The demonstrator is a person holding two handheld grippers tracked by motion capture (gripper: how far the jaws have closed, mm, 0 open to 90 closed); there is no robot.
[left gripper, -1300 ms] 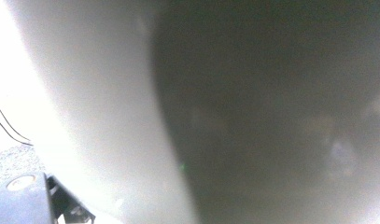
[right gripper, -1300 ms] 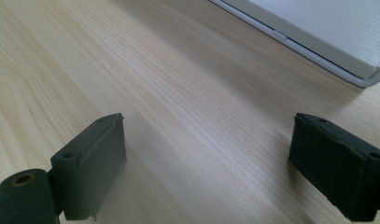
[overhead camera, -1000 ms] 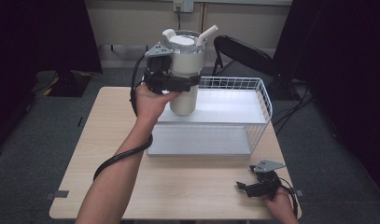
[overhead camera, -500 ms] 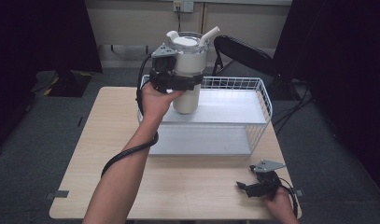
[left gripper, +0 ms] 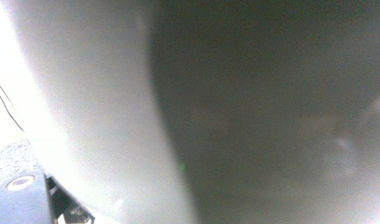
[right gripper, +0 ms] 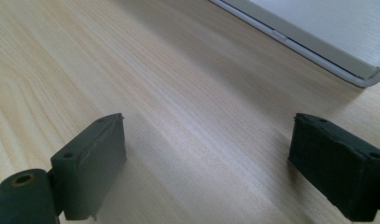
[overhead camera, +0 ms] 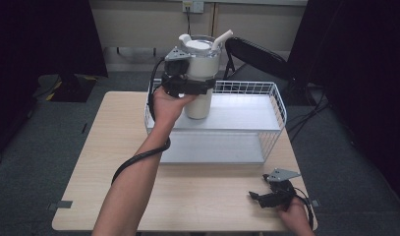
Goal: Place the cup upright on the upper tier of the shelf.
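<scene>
The person's left arm stretches forward, its left gripper (overhead camera: 187, 88) clamped around a white tumbler (overhead camera: 201, 73) held upright above the wire basket (overhead camera: 276, 105), while the right gripper (overhead camera: 273, 195) rests spread apart on the table (overhead camera: 89, 162).

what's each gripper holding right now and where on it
The left gripper clamps the white tumbler around its mid body, above the wire basket. The right gripper holds nothing.
</scene>
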